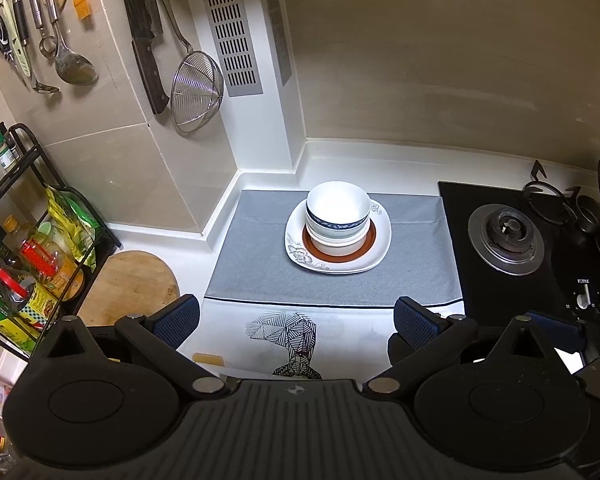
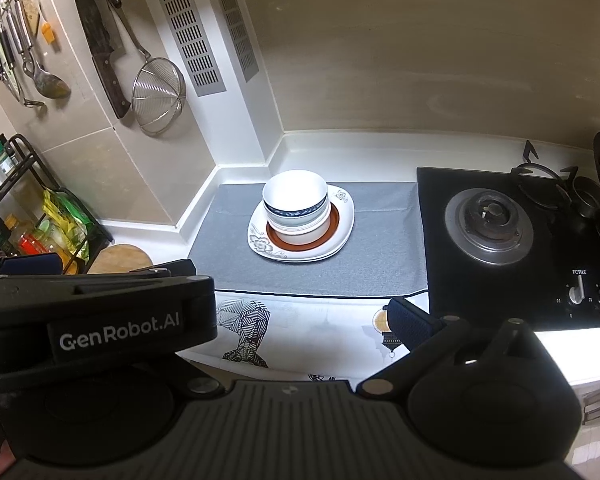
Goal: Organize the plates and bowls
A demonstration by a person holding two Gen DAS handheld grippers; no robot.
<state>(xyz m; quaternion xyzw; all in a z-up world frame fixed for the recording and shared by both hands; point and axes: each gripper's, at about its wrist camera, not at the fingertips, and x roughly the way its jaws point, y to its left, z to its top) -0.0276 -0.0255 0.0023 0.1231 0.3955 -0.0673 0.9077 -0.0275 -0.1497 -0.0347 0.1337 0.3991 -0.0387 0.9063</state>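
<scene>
We are holding the left gripper (image 1: pixel 296 322) with jaws spread wide, gripping nothing; right gripper (image 2: pixel 292 300) likewise released. Beyond, stacked bowls (image 1: pixel 337 214) are sitting on plates (image 1: pixel 374 254), resting on the grey mat (image 1: pixel 416 276) covering the tabletop (image 1: pixel 380 158), beside the stove (image 1: pixel 508 240).

Both wrist views look down and forward over the counter (near its front edge), sharing the stacked dishes (image 1: pixel 338 228).

Bare grey mat (image 1: pixel 260 276) surrounds stacked dishes (image 1: pixel 338 228); stove (image 1: pixel 512 240) flanks right.
</scene>
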